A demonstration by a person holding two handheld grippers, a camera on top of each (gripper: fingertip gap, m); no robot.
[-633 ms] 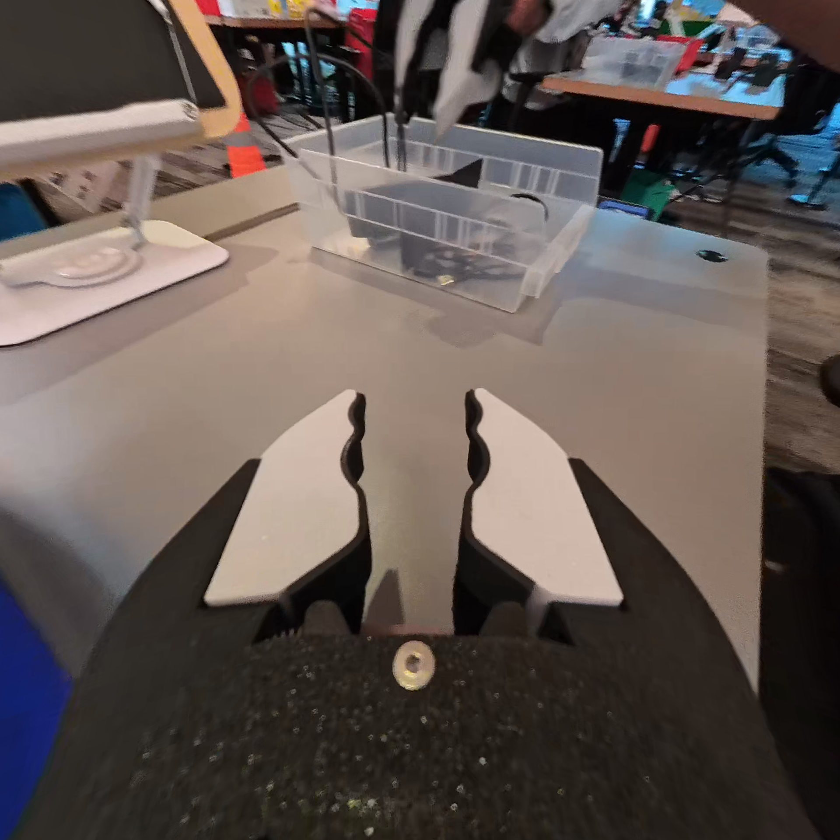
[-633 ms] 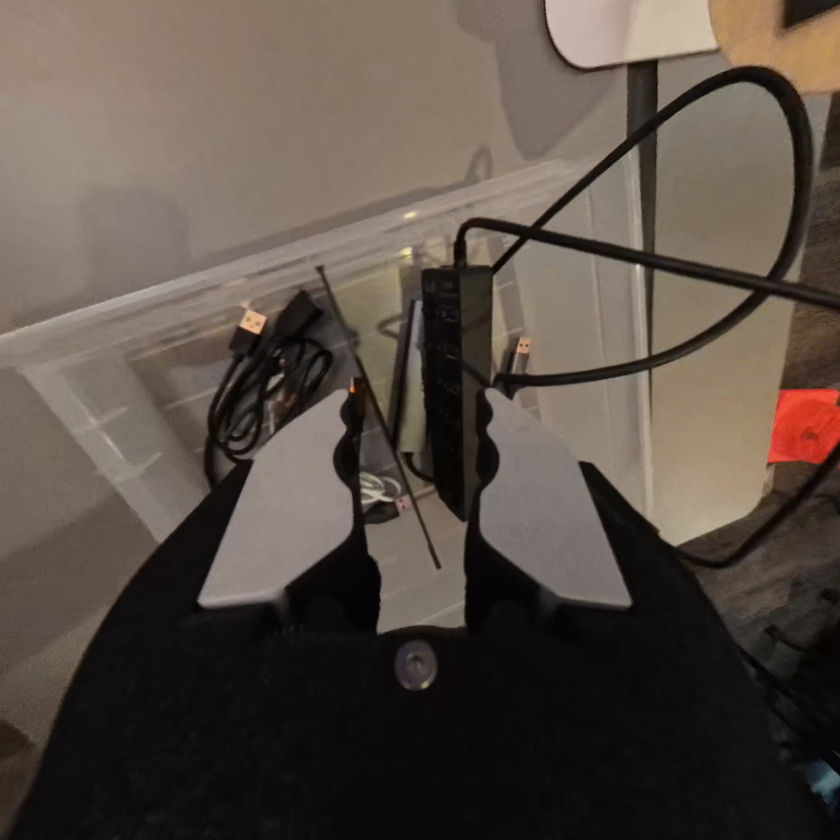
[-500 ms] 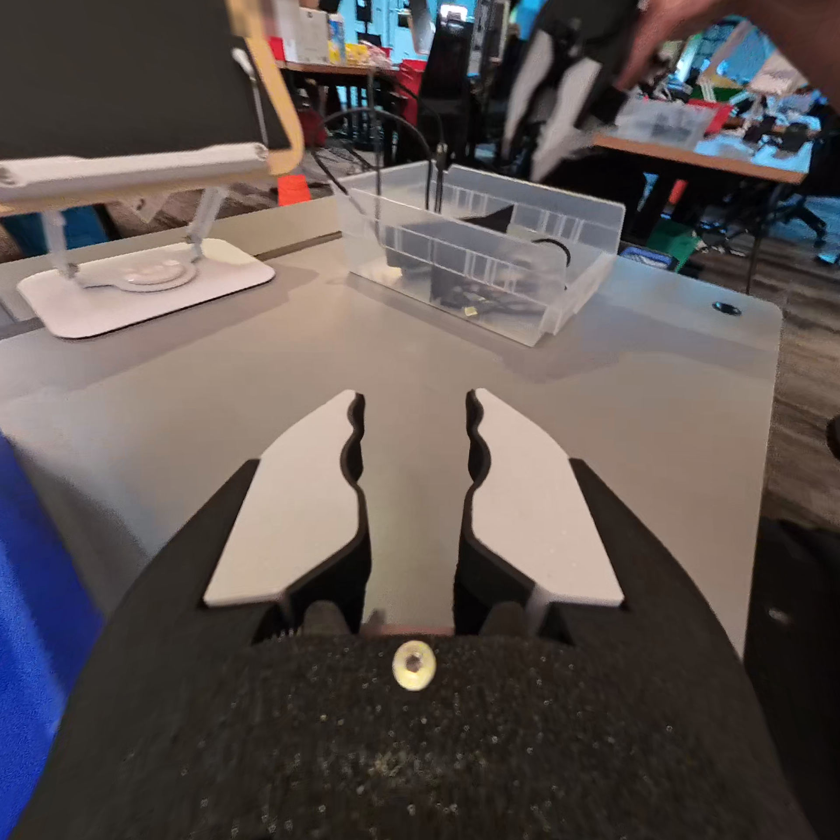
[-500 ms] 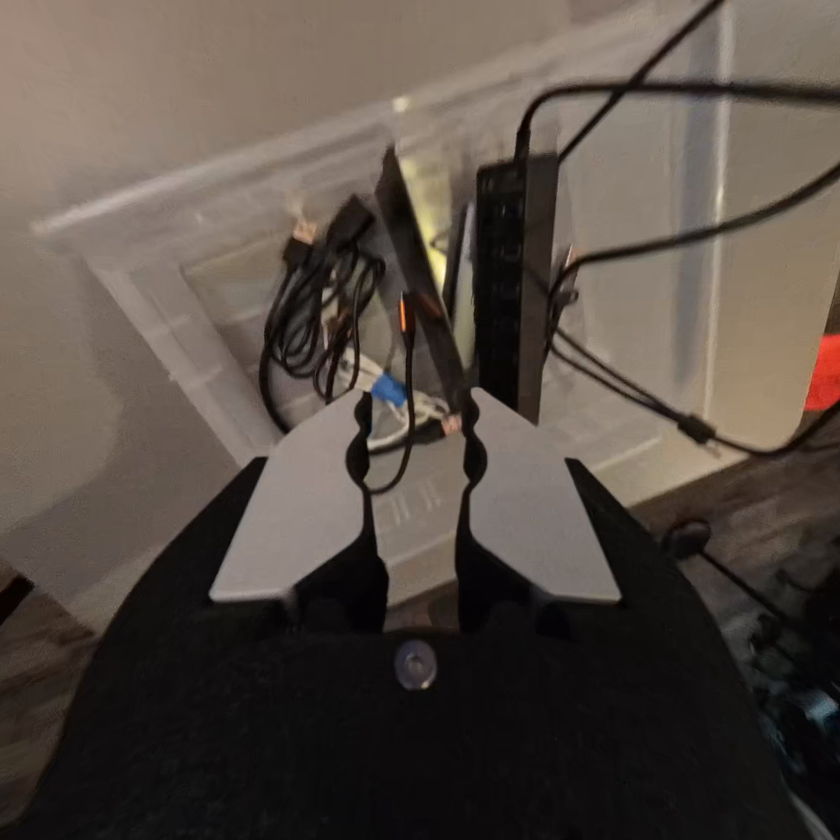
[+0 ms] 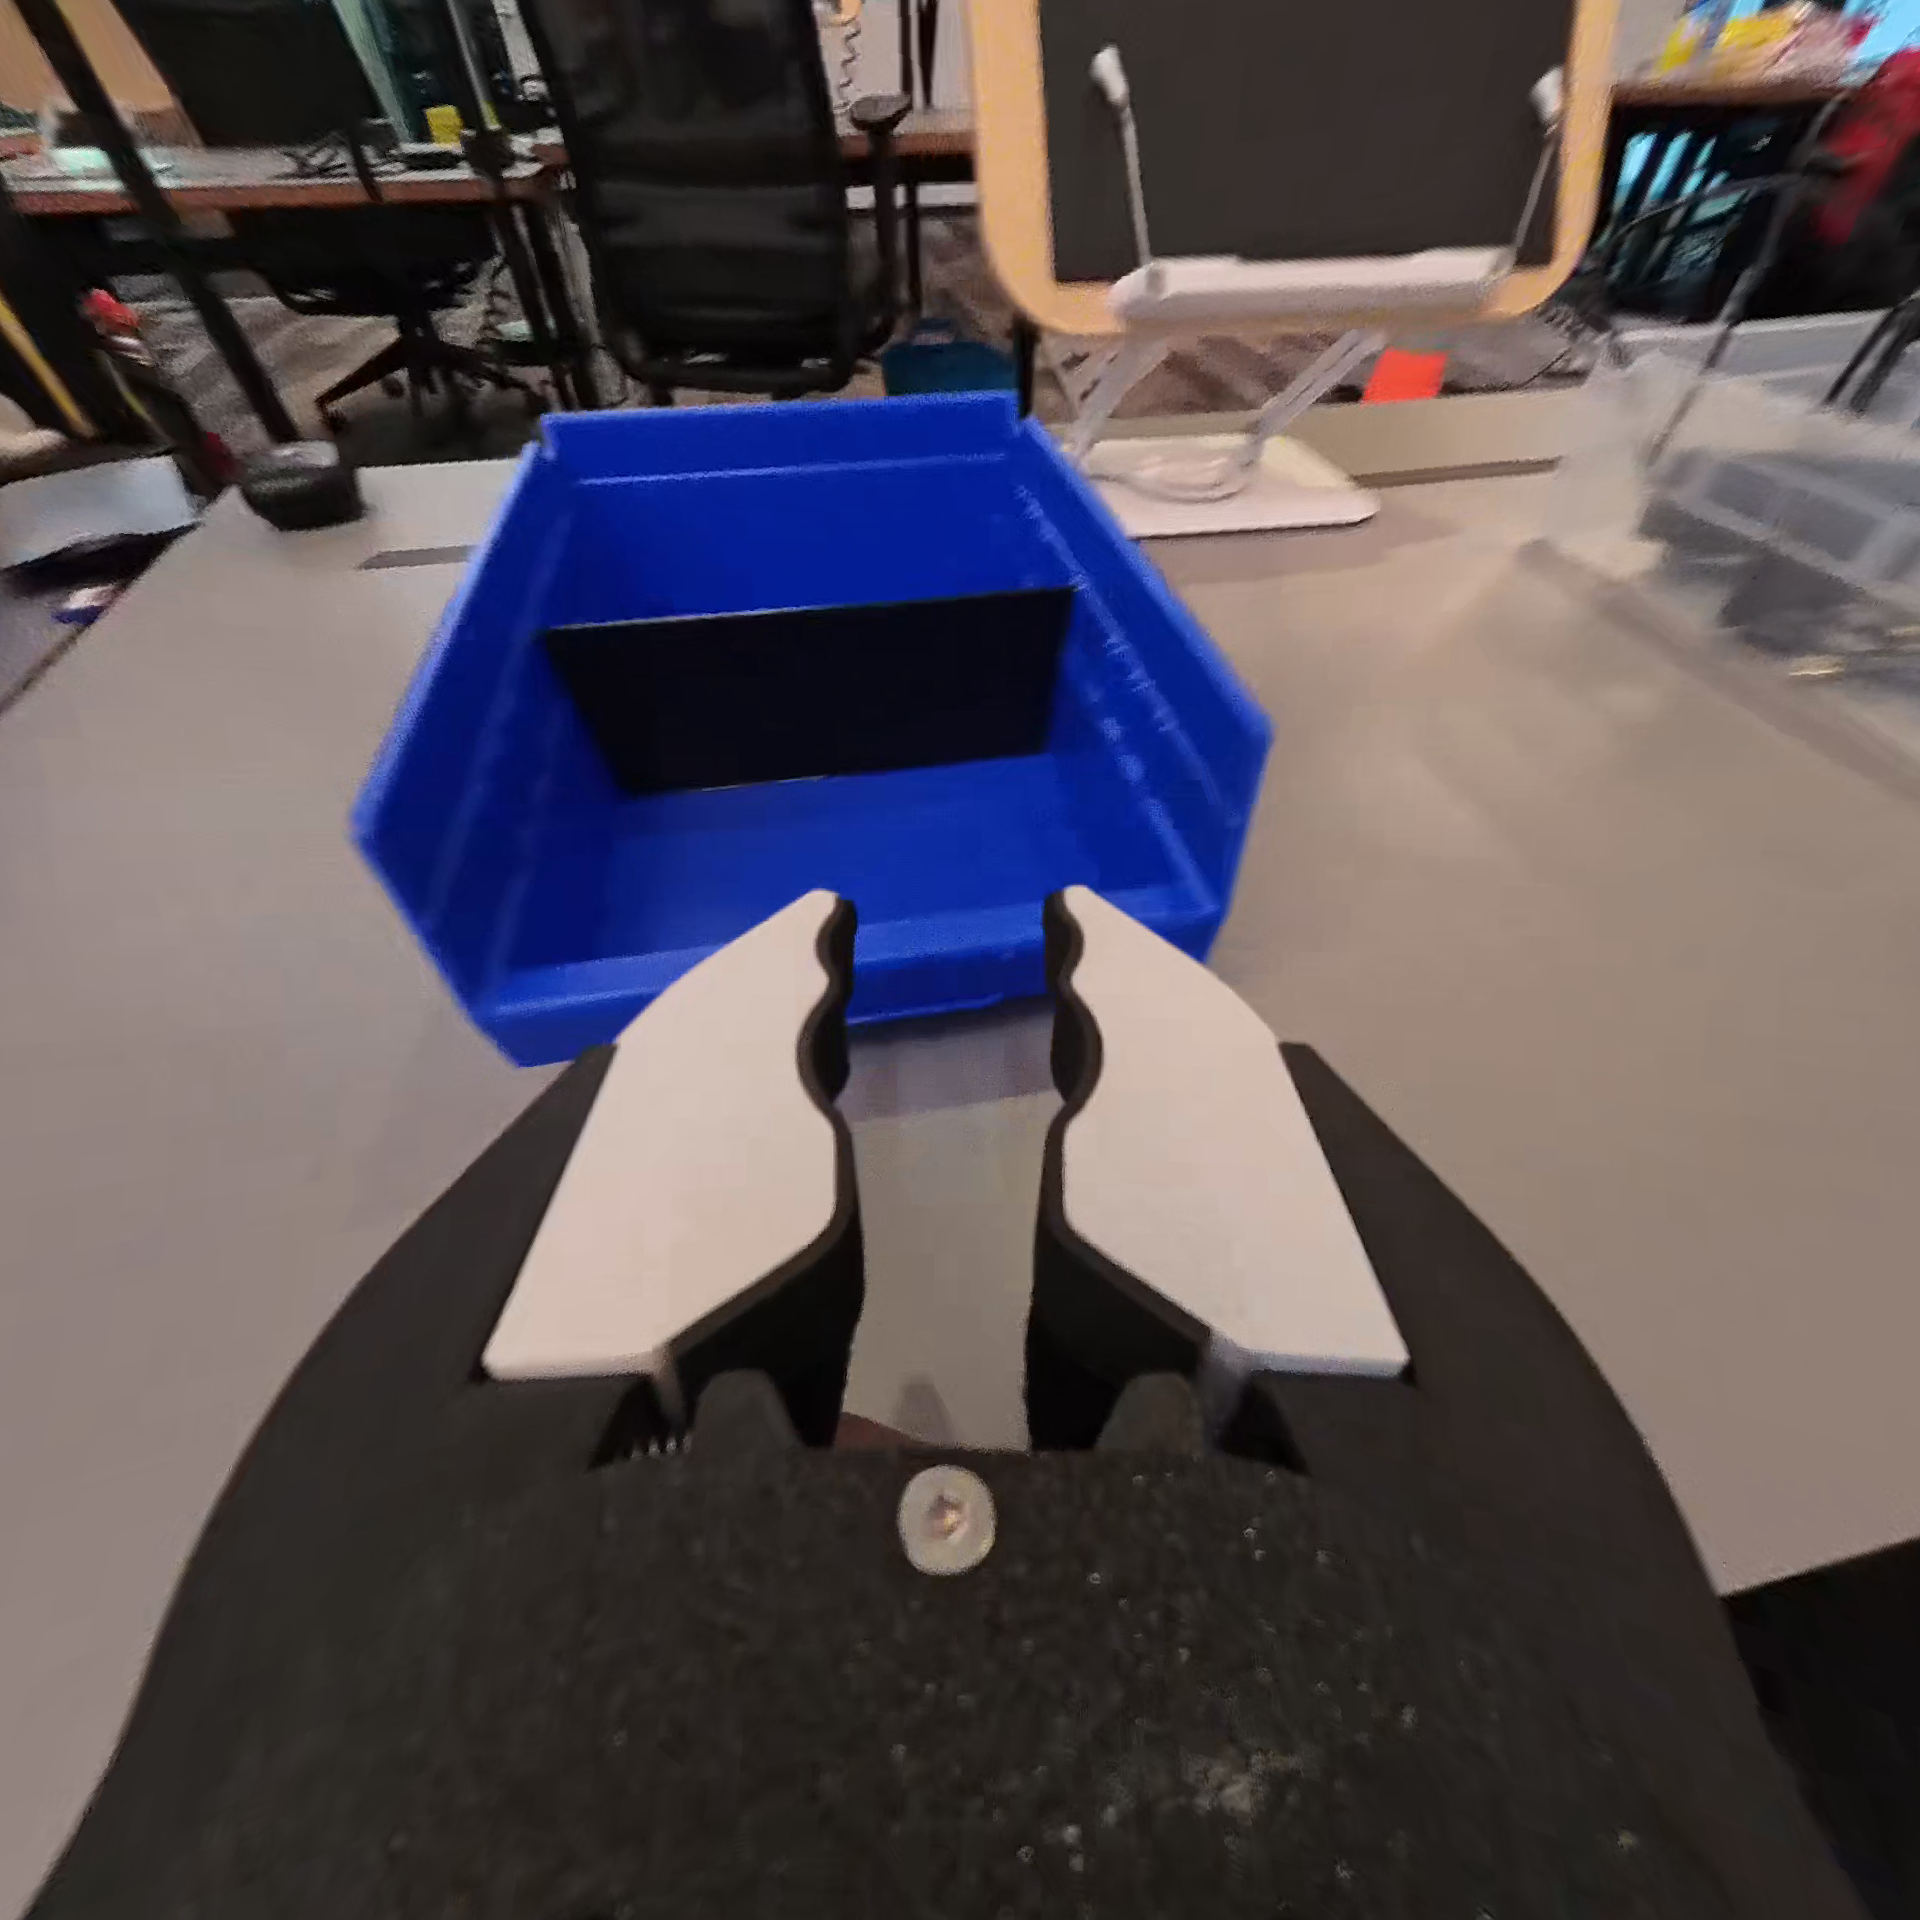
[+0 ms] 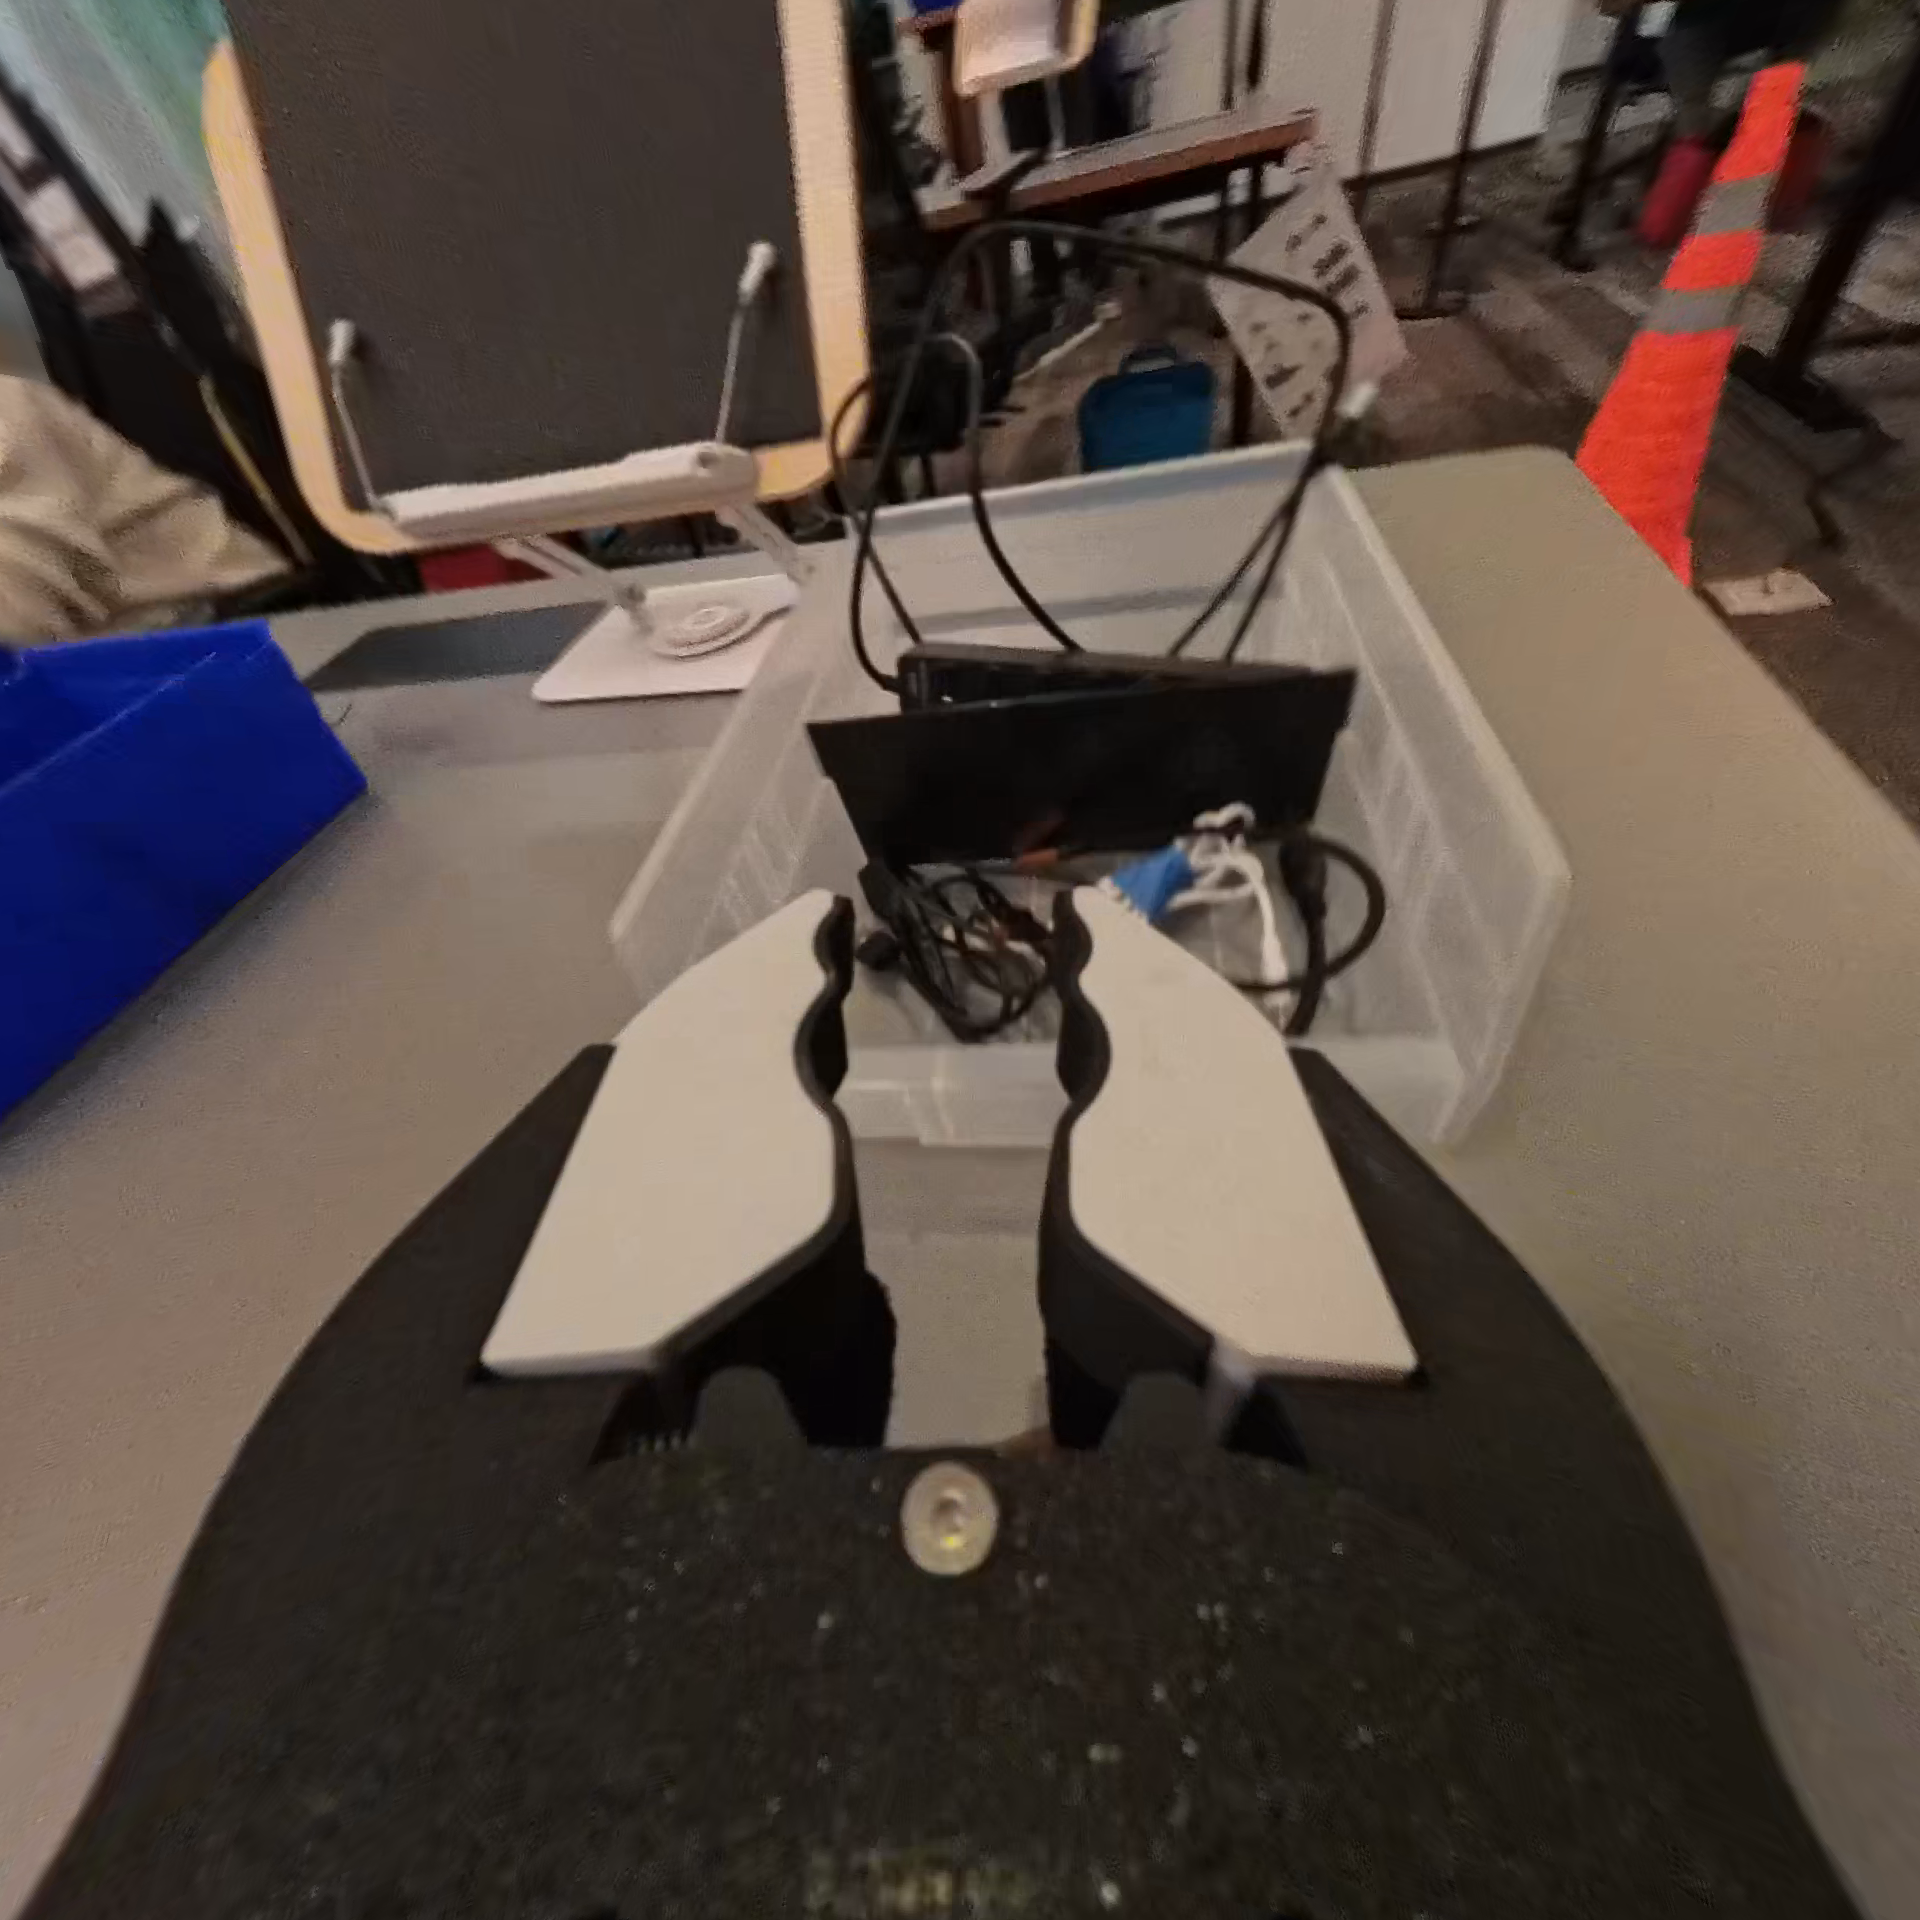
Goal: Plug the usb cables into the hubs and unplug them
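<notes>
Both grippers, left (image 5: 948, 914) and right (image 6: 951, 914), hang empty with jaws apart. The cables (image 6: 961, 951) and hub (image 6: 1122, 686) sit in the clear bin (image 6: 1496, 831). Best reach in from above for one plug (the tangle hides connectors). Blur masks the hub ports; the blue bin (image 5: 1216, 727) looks empty.

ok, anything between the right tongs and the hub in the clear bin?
Yes. The right tongs sit open just short of the clear bin. Its low front wall, a tangle of black cables and a black divider panel all lie ahead of the hub.
</notes>
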